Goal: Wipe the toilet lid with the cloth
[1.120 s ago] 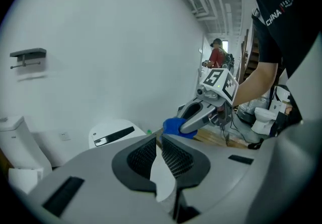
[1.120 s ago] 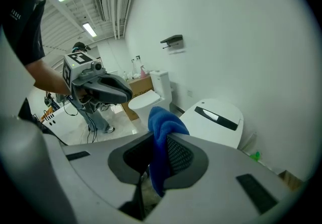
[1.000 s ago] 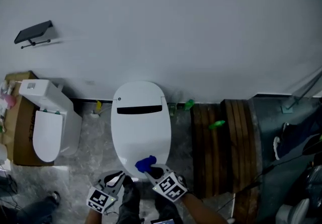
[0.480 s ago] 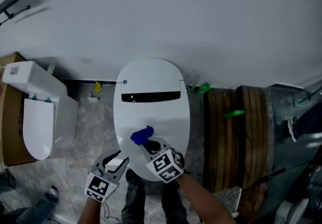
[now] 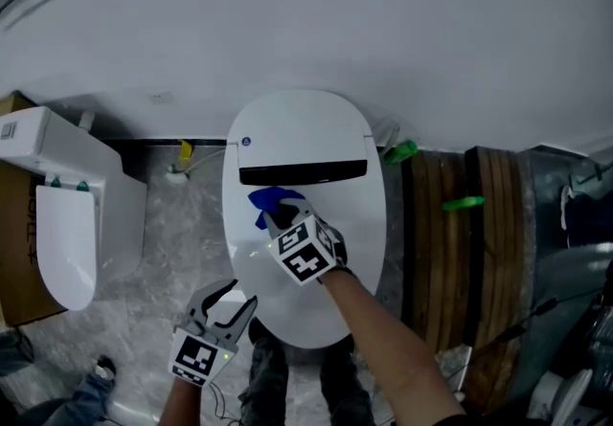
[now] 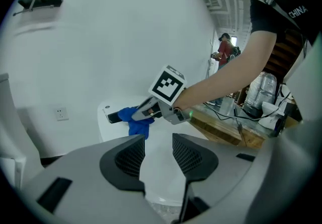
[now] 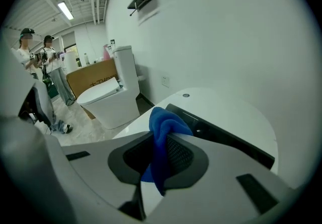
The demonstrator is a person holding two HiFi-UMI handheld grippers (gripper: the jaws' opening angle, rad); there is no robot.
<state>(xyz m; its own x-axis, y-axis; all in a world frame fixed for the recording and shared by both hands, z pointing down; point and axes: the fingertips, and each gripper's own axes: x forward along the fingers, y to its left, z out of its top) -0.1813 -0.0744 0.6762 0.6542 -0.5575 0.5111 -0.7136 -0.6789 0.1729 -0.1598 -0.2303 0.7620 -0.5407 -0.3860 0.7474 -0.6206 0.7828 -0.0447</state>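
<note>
The white toilet lid (image 5: 311, 266) lies closed below me, with a dark slot (image 5: 302, 171) across its back. My right gripper (image 5: 275, 214) is shut on a blue cloth (image 5: 271, 199), which sits on the lid just in front of that slot. In the right gripper view the cloth (image 7: 163, 127) hangs bunched between the jaws (image 7: 160, 155) over the lid (image 7: 226, 117). My left gripper (image 5: 228, 303) hovers at the lid's front left edge. Its jaws (image 6: 157, 153) have just been opening and nothing is between them. The left gripper view looks across at the cloth (image 6: 137, 120).
A second white toilet (image 5: 67, 213) stands to the left beside a cardboard box (image 5: 14, 271). Wooden slats (image 5: 460, 252) with green items (image 5: 463, 205) flank the right side. The white wall (image 5: 306, 22) rises right behind the toilet. People (image 7: 50, 62) stand far off.
My right gripper has carried the blue cloth from the lid's front edge up to the dark slot at the back. The left gripper's jaws have parted, and it has stayed near the front edge.
</note>
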